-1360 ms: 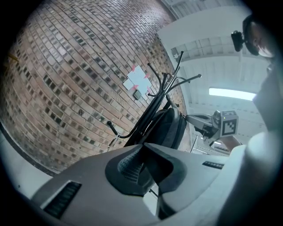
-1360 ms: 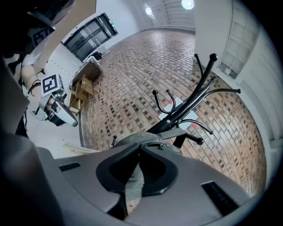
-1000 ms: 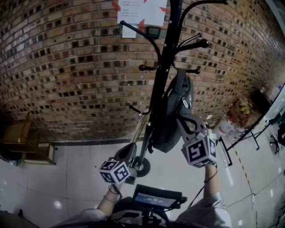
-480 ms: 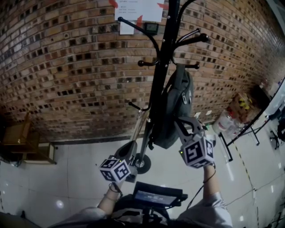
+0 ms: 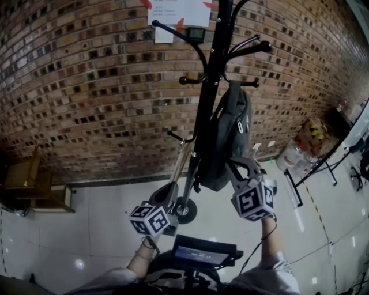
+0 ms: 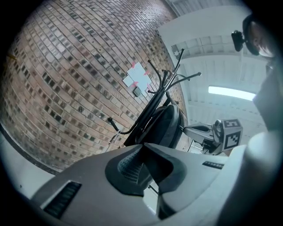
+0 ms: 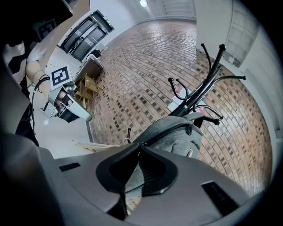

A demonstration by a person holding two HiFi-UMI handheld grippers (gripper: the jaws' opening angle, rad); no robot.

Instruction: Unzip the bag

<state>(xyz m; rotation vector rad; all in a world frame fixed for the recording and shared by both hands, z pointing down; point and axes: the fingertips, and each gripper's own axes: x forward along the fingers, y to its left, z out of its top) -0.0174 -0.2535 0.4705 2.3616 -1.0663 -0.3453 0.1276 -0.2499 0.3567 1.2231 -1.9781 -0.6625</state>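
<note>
A grey bag [image 5: 228, 135] hangs from a black coat rack [image 5: 210, 75] in front of a brick wall. In the head view my right gripper [image 5: 234, 165] reaches up against the bag's lower right side. In the right gripper view its jaws [image 7: 139, 146] are shut at the end of the bag's [image 7: 177, 139] dark zipper line, with a small zipper pull pinched at the tips. My left gripper [image 5: 164, 197] hangs lower, left of the bag and apart from it. Its jaws [image 6: 142, 146] are shut with nothing between them, and the bag [image 6: 170, 126] lies beyond.
A scooter [image 5: 183, 190] leans at the foot of the rack, between the two grippers. A wooden chair [image 5: 29, 184] stands at the left wall. A water jug [image 5: 291, 161], a cardboard box [image 5: 314, 141] and a metal frame stand at the right. Papers [image 5: 181, 12] hang on the wall.
The right gripper has slid a little downward along the bag's side, still shut. The left gripper has stayed almost where it was.
</note>
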